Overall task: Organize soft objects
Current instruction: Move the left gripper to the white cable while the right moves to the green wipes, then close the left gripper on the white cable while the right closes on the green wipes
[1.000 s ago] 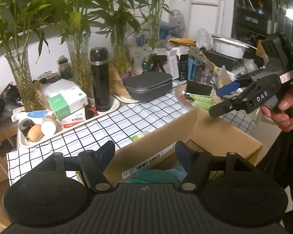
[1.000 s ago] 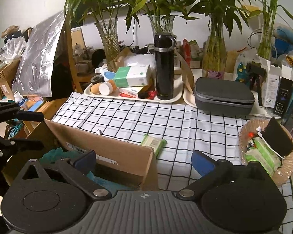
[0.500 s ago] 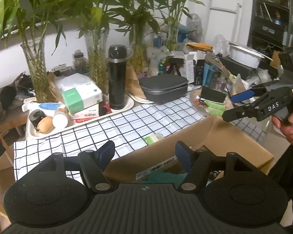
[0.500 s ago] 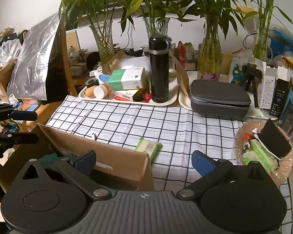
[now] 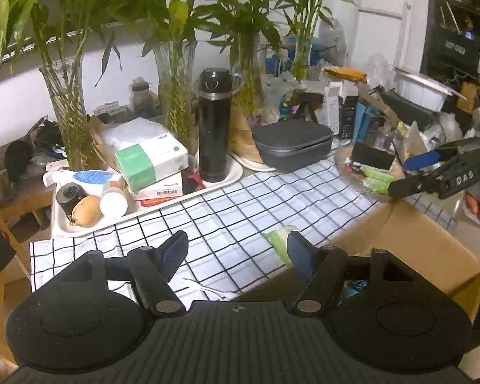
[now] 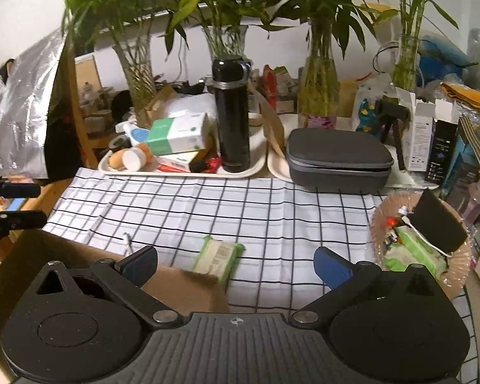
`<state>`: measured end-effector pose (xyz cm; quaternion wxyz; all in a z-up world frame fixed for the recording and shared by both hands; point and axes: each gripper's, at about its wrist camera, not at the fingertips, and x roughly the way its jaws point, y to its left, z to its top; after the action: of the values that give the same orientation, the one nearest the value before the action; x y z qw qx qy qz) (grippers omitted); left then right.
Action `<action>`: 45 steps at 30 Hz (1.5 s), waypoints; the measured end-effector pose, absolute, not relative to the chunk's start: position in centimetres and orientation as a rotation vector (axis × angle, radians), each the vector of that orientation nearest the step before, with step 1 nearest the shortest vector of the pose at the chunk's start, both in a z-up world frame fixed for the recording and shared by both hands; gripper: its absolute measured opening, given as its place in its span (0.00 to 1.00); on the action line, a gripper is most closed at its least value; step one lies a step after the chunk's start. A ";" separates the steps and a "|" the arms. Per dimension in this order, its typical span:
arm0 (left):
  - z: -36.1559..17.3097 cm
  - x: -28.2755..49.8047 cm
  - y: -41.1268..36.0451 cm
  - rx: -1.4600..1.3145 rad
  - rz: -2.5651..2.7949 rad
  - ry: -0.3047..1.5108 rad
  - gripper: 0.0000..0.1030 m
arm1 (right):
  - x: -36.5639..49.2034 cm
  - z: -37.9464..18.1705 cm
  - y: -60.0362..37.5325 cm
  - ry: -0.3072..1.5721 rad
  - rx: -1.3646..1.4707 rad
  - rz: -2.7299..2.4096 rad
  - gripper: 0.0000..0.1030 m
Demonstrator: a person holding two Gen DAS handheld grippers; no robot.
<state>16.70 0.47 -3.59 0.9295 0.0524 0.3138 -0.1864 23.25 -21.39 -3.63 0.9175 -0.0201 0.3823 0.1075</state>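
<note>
A green wipes pack (image 6: 219,257) lies flat on the checked cloth (image 6: 272,204), just beyond the far wall of the open cardboard box (image 6: 182,284). In the left wrist view the same wipes pack (image 5: 276,240) peeks out beside the right fingertip, with the box (image 5: 409,243) at the lower right. My left gripper (image 5: 236,251) hangs open above the cloth and box edge, empty. My right gripper (image 6: 235,262) is open too, with the pack in line between its fingers but farther off. More green packs (image 6: 412,252) sit in a clear dish (image 6: 376,224).
A white tray (image 6: 256,163) holds a black flask (image 6: 232,115), a green-white box and small jars. A grey zip case (image 6: 337,156) sits to its right. Glass vases of bamboo line the back. Boxes and clutter crowd the right side.
Both grippers have drawn back from the box toward the cloth, so the teal fabric inside has dropped out of sight and the green pack shows more fully. Neither gripper's jaws have changed.
</note>
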 end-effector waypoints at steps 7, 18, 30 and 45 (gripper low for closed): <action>-4.3 19.2 1.8 0.094 -0.360 0.674 0.66 | 25.4 -4.6 -22.1 0.815 -0.032 0.182 1.00; -5.2 22.9 3.8 0.065 -0.313 0.713 0.66 | 28.9 -6.4 -21.2 0.882 -0.060 0.232 1.00; -6.7 25.1 4.2 0.115 -0.341 0.774 0.66 | 33.0 -9.5 -20.6 0.991 -0.147 0.360 1.00; -9.5 28.0 5.5 -0.050 -0.299 0.985 0.66 | 37.3 -13.4 -19.2 1.157 -0.123 0.528 0.91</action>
<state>27.95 5.50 -9.46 0.8702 -0.0239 0.4710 -0.1430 37.26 -19.16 -13.39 0.8027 -0.0572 0.5400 0.2465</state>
